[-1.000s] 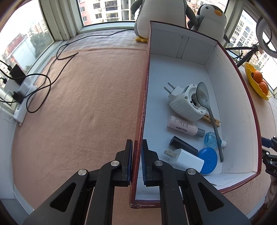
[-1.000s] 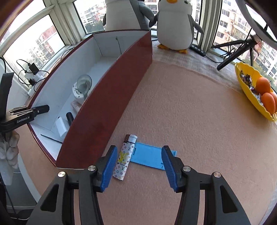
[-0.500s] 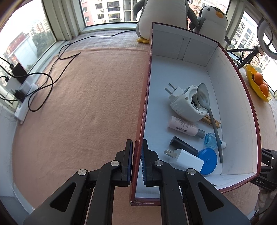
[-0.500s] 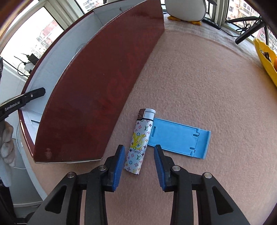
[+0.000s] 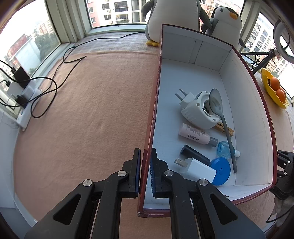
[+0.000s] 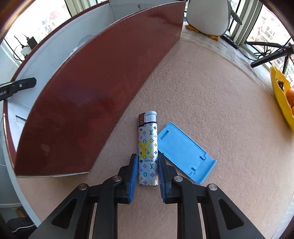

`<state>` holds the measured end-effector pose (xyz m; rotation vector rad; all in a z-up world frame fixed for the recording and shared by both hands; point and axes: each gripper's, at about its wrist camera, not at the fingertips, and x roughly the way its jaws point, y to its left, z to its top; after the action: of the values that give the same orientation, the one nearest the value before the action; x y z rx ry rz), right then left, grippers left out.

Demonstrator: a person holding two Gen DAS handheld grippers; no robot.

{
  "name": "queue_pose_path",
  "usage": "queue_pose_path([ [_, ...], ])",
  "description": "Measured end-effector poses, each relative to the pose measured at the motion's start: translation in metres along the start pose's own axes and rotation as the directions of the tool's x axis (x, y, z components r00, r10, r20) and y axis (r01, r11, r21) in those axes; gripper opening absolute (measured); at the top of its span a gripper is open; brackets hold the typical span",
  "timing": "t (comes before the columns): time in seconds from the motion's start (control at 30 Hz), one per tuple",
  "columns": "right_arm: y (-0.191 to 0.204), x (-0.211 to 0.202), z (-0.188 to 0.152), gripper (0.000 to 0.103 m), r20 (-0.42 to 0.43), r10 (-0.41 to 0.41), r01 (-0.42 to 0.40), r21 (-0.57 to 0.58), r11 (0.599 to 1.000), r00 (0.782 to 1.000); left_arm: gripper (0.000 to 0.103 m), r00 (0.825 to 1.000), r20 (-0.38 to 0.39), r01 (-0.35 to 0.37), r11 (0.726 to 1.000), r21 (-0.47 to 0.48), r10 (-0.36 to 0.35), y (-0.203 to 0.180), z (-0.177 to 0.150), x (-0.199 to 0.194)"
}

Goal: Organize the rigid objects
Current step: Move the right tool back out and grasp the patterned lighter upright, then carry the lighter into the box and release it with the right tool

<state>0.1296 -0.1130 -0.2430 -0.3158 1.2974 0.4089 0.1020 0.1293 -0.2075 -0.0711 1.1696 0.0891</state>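
A long box with red outer walls and a white inside [image 5: 244, 103] stands on the peach cloth. My left gripper [image 5: 146, 152] is shut on its near left wall, one pad on each side. Inside lie a white plug-in device [image 5: 198, 112], a grey spoon [image 5: 226, 128], a pink bottle [image 5: 194, 134], a white charger [image 5: 198, 170] and a blue disc [image 5: 221, 170]. Outside the box [image 6: 91, 92], a patterned white lighter [image 6: 148, 143] lies flat beside a blue phone stand [image 6: 182, 152]. My right gripper [image 6: 148, 158] is closing, and its pads touch the lighter's two long sides.
A yellow fruit bowl [image 6: 281, 99] with oranges sits at the right edge. Two plush penguins [image 5: 172, 16] stand behind the box by the window. A power strip with black cables [image 5: 23, 103] lies at the far left, and a tripod [image 6: 270, 57] stands at the back right.
My right gripper has dropped toward the cloth, and its jaws have narrowed from wide apart to flank the lighter. The left gripper has kept its hold on the box wall.
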Motion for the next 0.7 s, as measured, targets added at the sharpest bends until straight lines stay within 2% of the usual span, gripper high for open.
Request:
queue_pose_path([
  [0.13,-0.010,-0.001,0.007,0.019,-0.004,0.040,-0.040,0.012,0.999,0.999,0.008,1.000,0.000,-0.001,1.000,0.002,0.001,0.000,0.000,0.000],
  [0.33,-0.006,0.000,0.013,0.019,0.014,0.004,-0.005,0.015,1.000,1.000,0.008,1.000,-0.001,-0.001,1.000,0.010,0.001,0.000,0.000,0.000],
  [0.5,0.001,-0.012,-0.002,0.019,0.029,0.034,-0.036,0.067,0.997,0.999,0.008,1.000,-0.004,-0.002,1.000,0.022,0.002,-0.003,0.000,0.000],
  [0.7,-0.023,-0.028,-0.019,0.019,0.070,0.053,-0.063,0.152,0.986,0.996,0.008,1.000,-0.005,0.003,0.999,0.038,-0.003,-0.004,0.000,0.000],
])
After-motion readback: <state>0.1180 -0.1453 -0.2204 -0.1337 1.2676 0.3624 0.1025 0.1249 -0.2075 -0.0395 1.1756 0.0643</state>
